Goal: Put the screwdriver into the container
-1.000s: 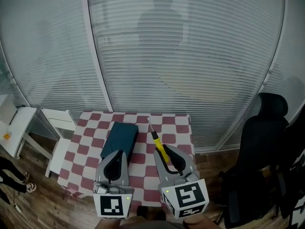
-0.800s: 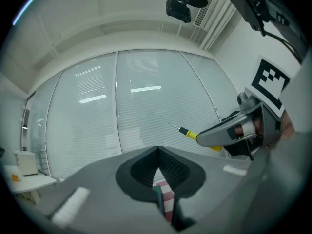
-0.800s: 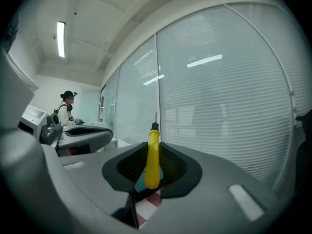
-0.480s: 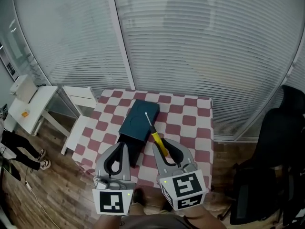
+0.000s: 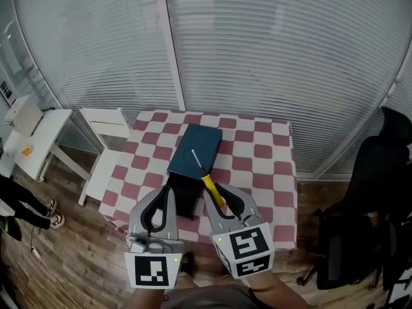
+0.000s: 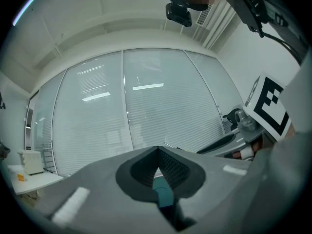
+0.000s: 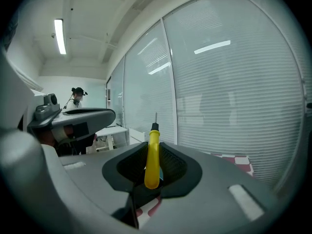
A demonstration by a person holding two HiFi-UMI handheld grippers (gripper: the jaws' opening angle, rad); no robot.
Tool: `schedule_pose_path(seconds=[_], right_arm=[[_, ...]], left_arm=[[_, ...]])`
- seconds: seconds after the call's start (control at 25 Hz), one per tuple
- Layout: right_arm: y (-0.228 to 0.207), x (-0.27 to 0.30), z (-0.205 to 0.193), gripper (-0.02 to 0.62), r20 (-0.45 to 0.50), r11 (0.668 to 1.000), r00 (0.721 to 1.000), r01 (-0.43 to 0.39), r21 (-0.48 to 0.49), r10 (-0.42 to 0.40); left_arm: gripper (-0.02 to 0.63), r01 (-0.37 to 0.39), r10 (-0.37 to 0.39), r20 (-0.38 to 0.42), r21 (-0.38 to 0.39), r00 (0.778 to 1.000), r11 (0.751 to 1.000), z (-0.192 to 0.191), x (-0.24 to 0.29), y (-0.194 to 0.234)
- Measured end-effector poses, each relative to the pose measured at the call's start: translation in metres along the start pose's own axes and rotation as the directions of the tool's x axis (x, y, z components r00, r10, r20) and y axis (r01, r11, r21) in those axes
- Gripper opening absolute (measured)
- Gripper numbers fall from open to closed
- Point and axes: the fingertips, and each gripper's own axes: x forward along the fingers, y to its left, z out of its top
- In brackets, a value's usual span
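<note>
A dark teal box, the container (image 5: 194, 152), lies on a table with a red-and-white chequered cloth (image 5: 270, 166). My right gripper (image 5: 220, 190) is shut on the yellow handle of the screwdriver (image 5: 211, 188). Its metal shaft points away from me, with the tip over the near part of the box. In the right gripper view the screwdriver (image 7: 153, 155) stands upright between the pads of the right gripper (image 7: 153, 147). My left gripper (image 5: 167, 192) hangs just left of the box's near end, shut and holding nothing. Through the left gripper (image 6: 157, 150) a bit of the teal container (image 6: 163, 195) shows.
A white side table (image 5: 106, 118) and a white desk (image 5: 32, 131) stand left of the chequered table. A black office chair (image 5: 380, 192) is at the right. Blinds cover the glass wall behind. A person's legs (image 5: 22, 205) show at the far left.
Both grippers have shifted left toward the box. The screwdriver, earlier beside the box's right edge, now has its tip above the box. The grip on it is unchanged.
</note>
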Motion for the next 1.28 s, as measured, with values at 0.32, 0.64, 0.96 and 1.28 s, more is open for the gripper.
schedule_pose_path(seconds=[0.32, 0.64, 0.96, 1.28], right_arm=[[0.037, 0.037, -0.038, 0.098, -0.116, 0.997, 0.991, 0.075, 0.021, -0.073], [0.061, 0.064, -0.091, 0.098, -0.233, 0.983, 0.962, 0.164, 0.079, -0.142], [0.068, 0.082, -0.145, 0.098, -0.352, 0.964, 0.921, 0.229, 0.136, -0.169], [0.069, 0.1, -0.171, 0.1, -0.436, 0.958, 0.885, 0.247, 0.147, -0.162]], left_arm=[[0.0, 0.082, -0.082, -0.012, -0.058, 0.997, 0.995, -0.029, 0.001, 0.046], [0.0, 0.197, -0.202, -0.044, -0.091, 0.978, 0.976, -0.069, 0.006, 0.064], [0.0, 0.274, -0.287, -0.102, -0.128, 0.952, 0.953, -0.114, 0.011, 0.066], [0.0, 0.3, -0.321, -0.124, -0.158, 0.939, 0.941, -0.135, 0.022, 0.072]])
